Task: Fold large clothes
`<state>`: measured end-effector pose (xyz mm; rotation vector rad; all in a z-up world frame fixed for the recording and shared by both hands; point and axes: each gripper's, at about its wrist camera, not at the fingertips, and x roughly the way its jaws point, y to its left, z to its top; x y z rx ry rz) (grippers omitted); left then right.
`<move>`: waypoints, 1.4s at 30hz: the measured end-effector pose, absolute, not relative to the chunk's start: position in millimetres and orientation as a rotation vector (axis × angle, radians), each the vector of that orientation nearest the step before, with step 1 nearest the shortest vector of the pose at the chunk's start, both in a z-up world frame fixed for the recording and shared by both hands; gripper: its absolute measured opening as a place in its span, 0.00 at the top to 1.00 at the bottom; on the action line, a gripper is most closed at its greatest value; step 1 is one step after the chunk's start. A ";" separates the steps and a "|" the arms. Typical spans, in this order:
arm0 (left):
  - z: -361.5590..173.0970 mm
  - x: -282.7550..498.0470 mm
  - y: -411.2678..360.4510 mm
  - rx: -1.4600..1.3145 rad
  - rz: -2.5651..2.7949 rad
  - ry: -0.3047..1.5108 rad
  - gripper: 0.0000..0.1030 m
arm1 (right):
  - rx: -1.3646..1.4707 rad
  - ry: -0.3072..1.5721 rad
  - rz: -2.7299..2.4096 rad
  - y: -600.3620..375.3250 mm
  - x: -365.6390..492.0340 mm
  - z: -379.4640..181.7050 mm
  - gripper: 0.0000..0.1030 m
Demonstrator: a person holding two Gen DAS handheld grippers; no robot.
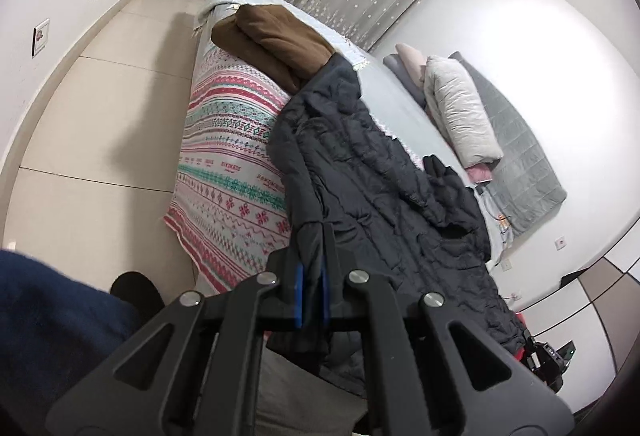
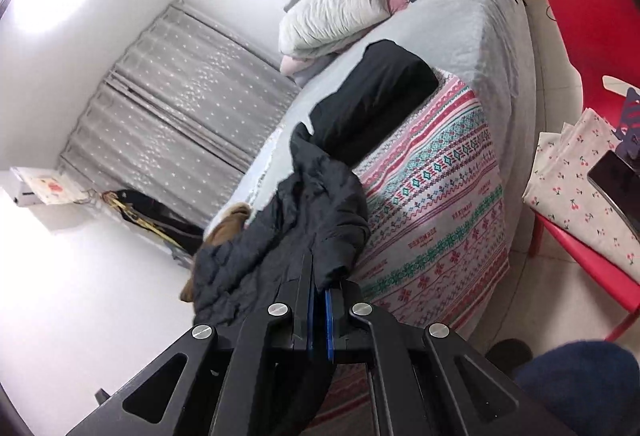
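Observation:
A dark quilted jacket point(image 1: 372, 172) is lifted off the near edge of the bed, stretched between both grippers. In the left wrist view my left gripper point(image 1: 314, 236) is shut on a fold of its hem, with dark fabric pinched between the blue pads. In the right wrist view my right gripper point(image 2: 319, 278) is shut on another part of the jacket point(image 2: 288, 224), which hangs bunched in front of the fingers. The far end of the jacket still rests on the bed. The cloth hides both pairs of fingertips.
The bed carries a pink and green patterned blanket point(image 1: 228, 156), a folded brown garment point(image 1: 276, 40), a folded black garment point(image 2: 372, 100), a white pillow point(image 2: 332, 12) and a grey quilt point(image 1: 520, 156). A red chair point(image 2: 592, 36) holding cherry-print cloth point(image 2: 580, 176) stands at the right. My navy sleeve point(image 1: 52, 316) is at the lower left.

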<state>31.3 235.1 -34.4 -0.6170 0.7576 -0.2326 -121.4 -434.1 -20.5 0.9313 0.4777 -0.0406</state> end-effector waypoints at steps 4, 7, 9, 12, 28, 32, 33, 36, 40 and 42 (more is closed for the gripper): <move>-26.0 14.6 239.7 -0.633 -0.248 0.764 0.92 | 0.938 0.434 0.000 -427.7 -142.2 -7.4 0.98; -17.5 1.4 245.7 -0.658 -0.258 0.764 0.92 | 0.942 0.399 0.030 -423.4 -156.5 7.4 0.98; -7.0 -8.1 249.2 -0.663 -0.254 0.750 0.92 | 0.940 0.367 0.043 -421.8 -166.4 18.4 0.98; 8.1 -17.0 254.0 -0.665 -0.256 0.708 0.92 | 0.918 0.315 0.071 -416.8 -178.5 39.2 0.98; 36.8 130.9 235.2 -0.648 -0.234 0.687 0.92 | 0.886 0.328 0.070 -428.7 -57.7 73.8 0.98; 33.2 213.2 221.2 -0.635 -0.170 0.760 0.92 | 0.905 0.391 0.047 -445.3 30.3 77.6 0.98; 28.6 235.6 216.7 -0.627 -0.152 0.784 0.92 | 0.909 0.421 0.019 -450.4 61.6 73.9 0.98; 9.0 289.9 203.4 -0.608 -0.104 0.831 0.92 | 0.902 0.509 -0.059 -460.0 127.6 56.8 0.98; -25.1 343.9 192.0 -0.588 -0.045 0.892 0.92 | 0.893 0.633 -0.153 -468.3 199.4 19.3 0.98; -44.1 364.9 189.1 -0.597 -0.034 0.926 0.92 | 0.866 0.675 -0.182 -470.5 222.7 4.6 0.98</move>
